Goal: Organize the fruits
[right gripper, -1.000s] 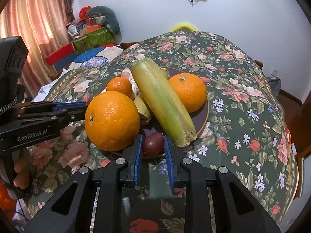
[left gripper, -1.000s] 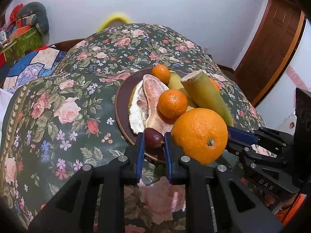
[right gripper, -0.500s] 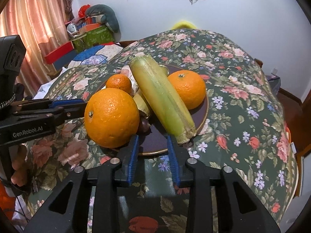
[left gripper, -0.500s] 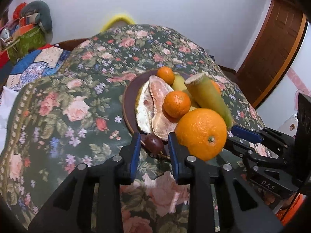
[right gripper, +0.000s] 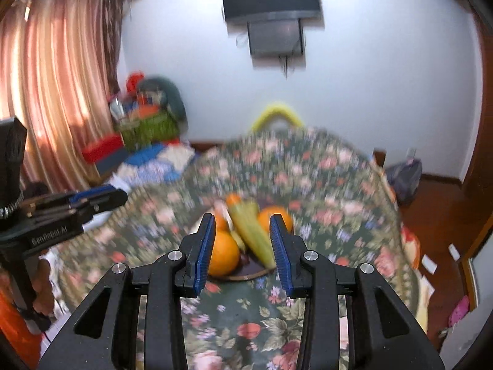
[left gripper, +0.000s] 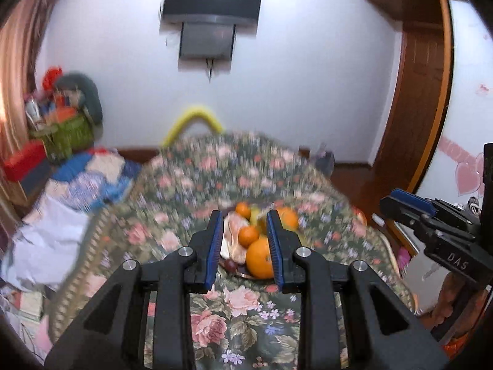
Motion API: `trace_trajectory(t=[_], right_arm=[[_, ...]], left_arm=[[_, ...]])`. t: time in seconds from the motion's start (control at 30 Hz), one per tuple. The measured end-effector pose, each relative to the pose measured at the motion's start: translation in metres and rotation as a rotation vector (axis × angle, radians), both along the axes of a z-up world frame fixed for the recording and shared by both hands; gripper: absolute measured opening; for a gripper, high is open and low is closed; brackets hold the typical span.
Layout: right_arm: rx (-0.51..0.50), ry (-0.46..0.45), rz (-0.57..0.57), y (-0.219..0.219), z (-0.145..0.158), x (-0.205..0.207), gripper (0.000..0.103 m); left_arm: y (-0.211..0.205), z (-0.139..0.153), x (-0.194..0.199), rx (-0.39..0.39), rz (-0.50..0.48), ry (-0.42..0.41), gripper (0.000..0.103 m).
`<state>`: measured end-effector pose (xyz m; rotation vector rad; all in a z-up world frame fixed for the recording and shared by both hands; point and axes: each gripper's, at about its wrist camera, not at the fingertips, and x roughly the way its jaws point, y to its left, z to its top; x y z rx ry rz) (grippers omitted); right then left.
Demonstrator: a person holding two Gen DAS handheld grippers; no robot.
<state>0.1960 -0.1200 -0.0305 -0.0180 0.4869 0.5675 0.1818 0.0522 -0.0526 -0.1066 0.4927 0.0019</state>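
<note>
A dark plate [left gripper: 243, 275] heaped with fruit stands on the floral table. It holds a big orange [left gripper: 258, 259], a small orange [left gripper: 248, 236], peeled pomelo [left gripper: 232, 231] and a small dark fruit [left gripper: 230, 265] at the front rim. My left gripper [left gripper: 244, 219] hovers well back from it, open, nothing between its blue pads. In the right wrist view the big orange [right gripper: 223, 254], a green-yellow stalk [right gripper: 252, 234] and another orange [right gripper: 277, 215] lie on the plate [right gripper: 246, 275]. My right gripper [right gripper: 242, 219] is open and holds nothing. Each gripper shows in the other's view: right gripper [left gripper: 406, 205], left gripper [right gripper: 101, 197].
The table wears a floral cloth [left gripper: 240, 308] and drops off at both sides. A yellow chair back [left gripper: 192, 120] stands beyond it, under a wall screen [left gripper: 212, 0]. Boxes and cloth pile [left gripper: 61, 141] lie at the left, a curtain [right gripper: 55, 77] and a wooden door [left gripper: 425, 92] further off.
Both grippers have pulled back and risen, so the plate looks small and far. Their jaws stand a little wider than a second ago. The fruit has stayed on the plate.
</note>
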Motion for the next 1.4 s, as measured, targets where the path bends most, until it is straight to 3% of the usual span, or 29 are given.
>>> trace_trajectory(t=[0.13,0.2,0.3,0.37,0.5,0.57,0.67,1.4], right_arm=[[0.053,-0.1,-0.012,-0.009,0.036,-0.041,0.036],[0.076,-0.16,-0.023,-0.014,0.053,-0.065,0.047],[0.092,-0.25,-0.044,-0.017,0.072,-0.099,0.053],[0.107,-0.279,-0.052,-0.018,0.079,-0.113,0.064],[0.119,-0.325,-0.094,-0.017,0.08,-0.13,0.086],[0.119,-0.339,-0.115,-0.015,0.079,-0.134,0.092],[0.123,-0.35,-0.135,-0.015,0.078,-0.135,0.103],[0.115,-0.35,-0.161,-0.026,0.074,-0.149,0.103]], left_arm=[[-0.013,0.042,-0.052,0.047,0.009,-0.133,0.031],[-0.017,0.055,-0.071,0.05,0.005,-0.181,0.038],[-0.025,0.073,-0.105,0.071,0.012,-0.264,0.056],[-0.028,0.08,-0.121,0.082,0.021,-0.303,0.076],[-0.033,0.089,-0.143,0.093,0.026,-0.353,0.092],[-0.033,0.09,-0.148,0.086,0.024,-0.362,0.1],[-0.034,0.091,-0.154,0.09,0.032,-0.367,0.102],[-0.035,0.08,-0.156,0.075,0.033,-0.334,0.103]])
